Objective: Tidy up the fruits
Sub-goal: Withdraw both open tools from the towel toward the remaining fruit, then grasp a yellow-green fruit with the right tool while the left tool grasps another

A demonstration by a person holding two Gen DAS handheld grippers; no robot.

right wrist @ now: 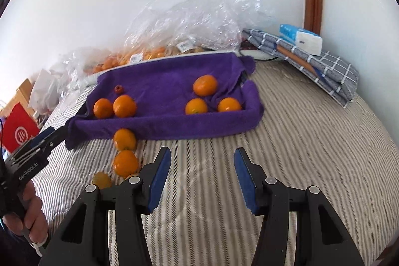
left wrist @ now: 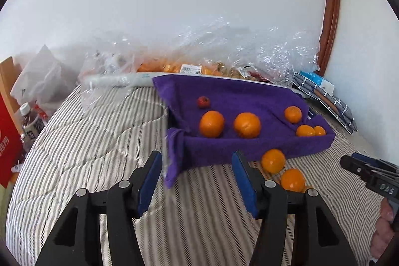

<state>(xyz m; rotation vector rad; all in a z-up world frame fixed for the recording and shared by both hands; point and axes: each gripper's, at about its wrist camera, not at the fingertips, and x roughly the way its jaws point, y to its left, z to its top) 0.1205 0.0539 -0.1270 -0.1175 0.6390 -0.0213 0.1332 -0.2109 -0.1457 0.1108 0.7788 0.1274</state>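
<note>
L gripper [left wrist: 197, 181] fills bottom of left wrist view, jaws partly open, nothing btwn the pads; it points at the near edge of the towel. R gripper [right wrist: 202, 178] at bottom centre of right wrist view, jaws also partly open and empty, over bare bedding.

Striped bedspread [right wrist: 311, 141] is the work surface, soft, so fruit probably rolls. Purple towel [right wrist: 162, 81] in mid frame lines a shallow tray w/ raised sides, likely to keep fruit from rolling off. Clear plastic bags [right wrist: 199, 16] behind it along the wall, more fruit inside.

On the towel: five oranges [right wrist: 205, 85] in two groups, left & right, plus one small red fruit [right wrist: 119, 88] upper left. Loose oranges [right wrist: 124, 138] lie below the towel's lower-left edge, on the bedspread, just beside L gripper. Prob. these go in next.
</note>
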